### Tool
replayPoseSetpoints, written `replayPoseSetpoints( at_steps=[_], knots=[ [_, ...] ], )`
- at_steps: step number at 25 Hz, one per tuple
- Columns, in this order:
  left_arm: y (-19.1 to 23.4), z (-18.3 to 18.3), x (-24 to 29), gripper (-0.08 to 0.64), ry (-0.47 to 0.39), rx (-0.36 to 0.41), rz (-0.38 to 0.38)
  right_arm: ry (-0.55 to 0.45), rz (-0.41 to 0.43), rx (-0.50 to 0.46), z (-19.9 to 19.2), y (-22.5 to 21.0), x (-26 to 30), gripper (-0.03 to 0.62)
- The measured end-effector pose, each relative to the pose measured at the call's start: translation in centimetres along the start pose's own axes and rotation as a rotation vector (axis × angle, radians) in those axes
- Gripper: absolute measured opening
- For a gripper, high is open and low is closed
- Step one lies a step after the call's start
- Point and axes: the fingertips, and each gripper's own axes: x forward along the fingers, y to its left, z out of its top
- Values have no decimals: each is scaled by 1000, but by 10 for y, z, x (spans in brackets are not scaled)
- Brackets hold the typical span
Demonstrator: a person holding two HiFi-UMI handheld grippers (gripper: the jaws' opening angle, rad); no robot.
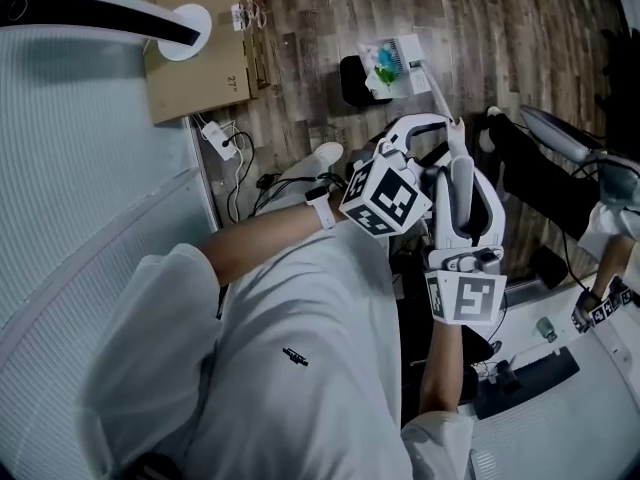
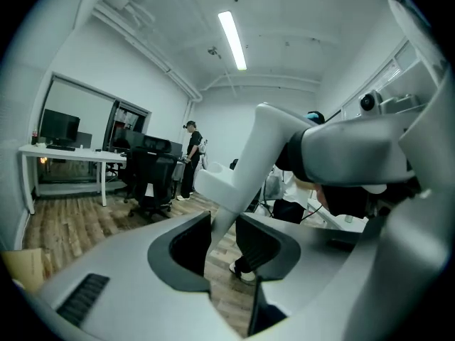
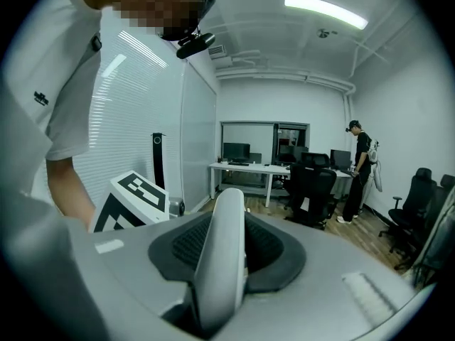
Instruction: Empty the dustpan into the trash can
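In the head view a white dustpan (image 1: 392, 66) with colourful scraps in it hangs over the wooden floor, right beside a small black trash can (image 1: 350, 80). Its thin white handle (image 1: 438, 93) runs back to my two grippers. My left gripper (image 1: 440, 126) is shut on the handle, which shows as a white bar (image 2: 226, 183) passing down between its dark pads (image 2: 190, 241). Just behind it, my right gripper (image 1: 462, 168) is shut on a thicker rounded part of the handle (image 3: 222, 261), which stands upright between its jaws.
A cardboard box (image 1: 195, 53) and a power strip with cables (image 1: 222, 140) lie at the left by the glass wall. A black office chair (image 1: 545, 173) stands at the right. A person (image 3: 355, 169) stands near desks with monitors (image 3: 245, 163) and chairs (image 2: 153, 176).
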Motion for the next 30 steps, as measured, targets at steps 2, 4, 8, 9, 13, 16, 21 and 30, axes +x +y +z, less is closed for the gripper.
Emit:
replayPoseSetpoints(
  at_steps=[2, 4, 8, 9, 13, 16, 21, 30],
  knots=[
    [2, -3, -2, 109, -1, -8, 21, 15, 34, -33, -7, 5, 0, 132],
    [3, -4, -4, 109, -3, -10, 33, 22, 58, -58, -9, 7, 0, 132],
    [6, -9, -7, 109, 0, 2, 45, 16, 89, -75, -9, 13, 3, 132],
    [4, -11, -8, 110, 6, 5, 45, 10, 93, -69, -6, 14, 3, 132],
    [16, -25, -16, 112, -4, 13, 20, 27, 129, -106, -11, 29, 17, 132],
    [19, -23, -17, 112, -18, 62, 7, 26, 155, -136, -11, 31, 18, 132],
    [27, -27, -28, 112, -25, 102, -2, 67, 201, -203, -15, 45, 22, 132],
    [38, -40, -55, 112, -51, 110, 12, 106, 219, -274, -28, 79, 26, 132]
  ],
)
